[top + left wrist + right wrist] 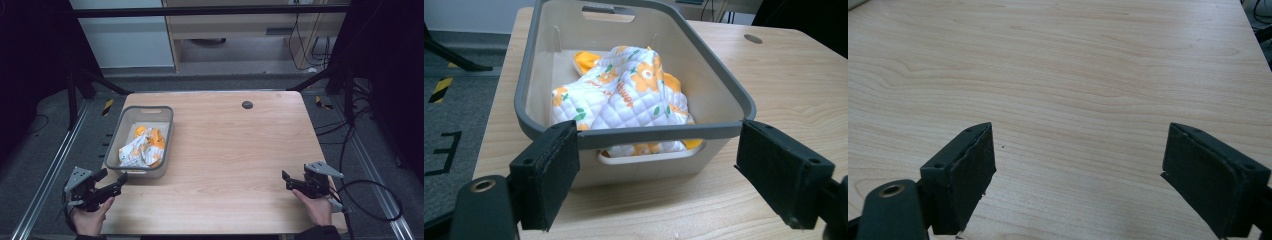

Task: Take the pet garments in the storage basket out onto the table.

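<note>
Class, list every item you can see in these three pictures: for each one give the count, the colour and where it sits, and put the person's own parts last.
Wooden table: one, light wood grain, centre of the high view.
Grey plastic bin with handle slots: one, grey rim and beige walls, table's left side.
Quilted cloth with orange flower print: one, white and orange, crumpled inside the bin.
Round dark cap: one, dark grey, far edge of the table.
Cables: several, black, floor at right.
Left gripper: one, black, open, just short of the bin's near end.
Right gripper: one, black, open, over bare table at right.
</note>
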`<action>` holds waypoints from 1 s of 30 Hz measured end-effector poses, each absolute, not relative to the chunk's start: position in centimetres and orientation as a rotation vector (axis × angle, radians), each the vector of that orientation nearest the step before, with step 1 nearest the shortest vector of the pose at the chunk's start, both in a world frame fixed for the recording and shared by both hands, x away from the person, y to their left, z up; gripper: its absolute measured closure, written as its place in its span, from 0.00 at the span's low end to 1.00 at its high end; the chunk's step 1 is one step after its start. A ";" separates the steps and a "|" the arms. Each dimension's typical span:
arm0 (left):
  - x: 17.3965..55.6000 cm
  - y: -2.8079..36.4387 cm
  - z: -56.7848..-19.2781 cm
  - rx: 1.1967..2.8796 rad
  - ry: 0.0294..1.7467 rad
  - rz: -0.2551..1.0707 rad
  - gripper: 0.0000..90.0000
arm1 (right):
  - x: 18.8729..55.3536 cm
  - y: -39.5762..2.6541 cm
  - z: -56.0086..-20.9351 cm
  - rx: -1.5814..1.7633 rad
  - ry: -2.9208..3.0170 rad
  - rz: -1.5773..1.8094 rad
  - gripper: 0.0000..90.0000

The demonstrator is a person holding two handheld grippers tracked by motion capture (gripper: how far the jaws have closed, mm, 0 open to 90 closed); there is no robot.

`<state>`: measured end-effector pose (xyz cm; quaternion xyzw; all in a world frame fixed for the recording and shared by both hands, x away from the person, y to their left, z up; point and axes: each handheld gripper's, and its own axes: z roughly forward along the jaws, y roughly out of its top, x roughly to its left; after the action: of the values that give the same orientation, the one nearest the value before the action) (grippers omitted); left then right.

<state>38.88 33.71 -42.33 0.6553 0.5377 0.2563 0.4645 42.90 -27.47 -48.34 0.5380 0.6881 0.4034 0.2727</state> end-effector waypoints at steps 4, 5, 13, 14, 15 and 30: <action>39.1 33.9 -41.7 1.602 1.317 0.636 0.19 | 42.9 -27.4 -48.3 1.453 1.855 1.091 0.15; 39.1 33.9 -41.5 1.600 1.319 0.637 0.19 | 42.9 -27.4 -48.4 1.452 1.858 1.089 0.15; 39.8 33.7 -40.5 1.609 1.308 0.655 0.19 | 43.0 -27.3 -48.5 1.446 1.865 1.078 0.15; 39.9 33.7 -40.4 1.607 1.308 0.655 0.20 | 43.0 -27.3 -48.5 1.448 1.864 1.079 0.15; 40.0 33.8 -40.3 1.605 1.305 0.653 0.19 | 43.0 -27.3 -48.5 1.453 1.864 1.079 0.15; 42.2 33.3 -38.3 1.625 1.270 0.655 0.20 | 43.1 -27.3 -48.5 1.447 1.869 1.075 0.15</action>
<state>42.16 33.29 -38.29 0.6629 0.5183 0.2672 0.4696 43.05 -27.29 -48.53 0.5368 0.6932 0.3987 0.2690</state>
